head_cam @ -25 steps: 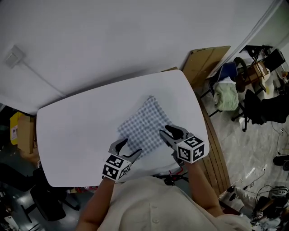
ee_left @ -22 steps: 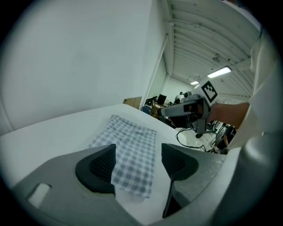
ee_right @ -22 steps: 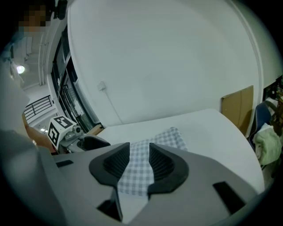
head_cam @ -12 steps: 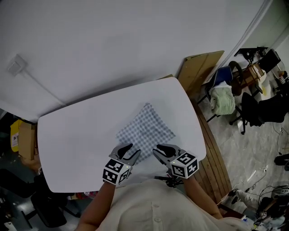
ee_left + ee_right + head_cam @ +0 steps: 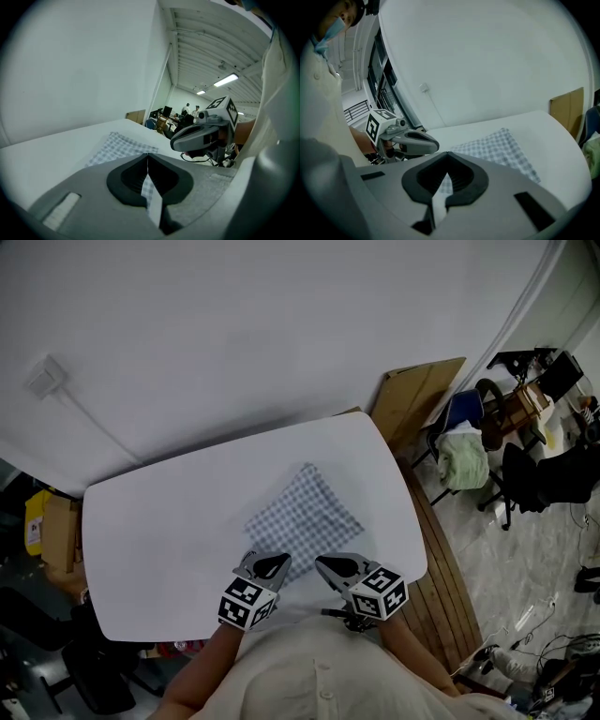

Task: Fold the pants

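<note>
The pants (image 5: 305,512) lie folded into a small blue-and-white checked square, flat on the white table (image 5: 169,521). My left gripper (image 5: 275,563) hangs just over the square's near-left edge. Its jaws have just been closing and now meet with nothing between them. My right gripper (image 5: 323,563) is beside the near-right edge; it too has just been closing and is shut on nothing. The left gripper view has the pants (image 5: 119,143) beyond the shut left gripper (image 5: 148,155). In the right gripper view the pants (image 5: 497,147) lie past the shut right gripper (image 5: 448,153).
A cardboard panel (image 5: 412,395) leans behind the table's far right corner. Wooden boards (image 5: 445,549) run along its right side. Chairs and a pale green cloth (image 5: 466,451) stand further right. A yellow box (image 5: 37,521) sits at the left.
Both grippers drew back from the pants toward the table's near edge, the right one also shifting left, and their jaws went from open to shut. The pants stayed flat.
</note>
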`<state>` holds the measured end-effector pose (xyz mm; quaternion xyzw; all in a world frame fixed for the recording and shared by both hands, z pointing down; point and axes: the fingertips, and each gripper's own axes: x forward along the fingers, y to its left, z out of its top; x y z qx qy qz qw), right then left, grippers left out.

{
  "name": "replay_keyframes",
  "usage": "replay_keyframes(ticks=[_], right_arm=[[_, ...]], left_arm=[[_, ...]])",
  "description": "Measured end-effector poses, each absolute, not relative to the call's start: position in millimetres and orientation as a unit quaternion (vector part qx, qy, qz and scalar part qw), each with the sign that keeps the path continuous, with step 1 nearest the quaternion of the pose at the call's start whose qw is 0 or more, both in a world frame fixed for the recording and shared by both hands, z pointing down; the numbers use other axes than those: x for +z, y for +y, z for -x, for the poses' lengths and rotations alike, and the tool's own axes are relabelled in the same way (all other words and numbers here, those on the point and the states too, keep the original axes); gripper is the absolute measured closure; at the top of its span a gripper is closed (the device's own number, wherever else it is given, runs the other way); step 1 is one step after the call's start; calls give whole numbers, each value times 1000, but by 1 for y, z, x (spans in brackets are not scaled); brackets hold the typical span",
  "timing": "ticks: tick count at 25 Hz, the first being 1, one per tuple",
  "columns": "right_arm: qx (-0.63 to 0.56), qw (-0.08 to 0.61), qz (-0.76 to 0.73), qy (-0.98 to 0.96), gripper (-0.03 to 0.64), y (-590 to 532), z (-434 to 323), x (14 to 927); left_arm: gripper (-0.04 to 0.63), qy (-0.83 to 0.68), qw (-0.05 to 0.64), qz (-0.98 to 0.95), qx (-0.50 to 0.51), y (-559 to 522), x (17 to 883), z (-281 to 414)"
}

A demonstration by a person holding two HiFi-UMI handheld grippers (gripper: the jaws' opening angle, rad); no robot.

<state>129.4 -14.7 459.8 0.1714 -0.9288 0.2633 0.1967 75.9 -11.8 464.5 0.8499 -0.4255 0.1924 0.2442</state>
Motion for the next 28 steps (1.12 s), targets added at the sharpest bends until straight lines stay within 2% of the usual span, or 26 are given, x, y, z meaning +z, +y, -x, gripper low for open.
replay_keyframes(ticks=[28], right_arm=[[237, 228, -148, -933, 601, -16, -106, 464]], left_arm=[[581, -454, 270, -830, 177, -8, 467, -50]])
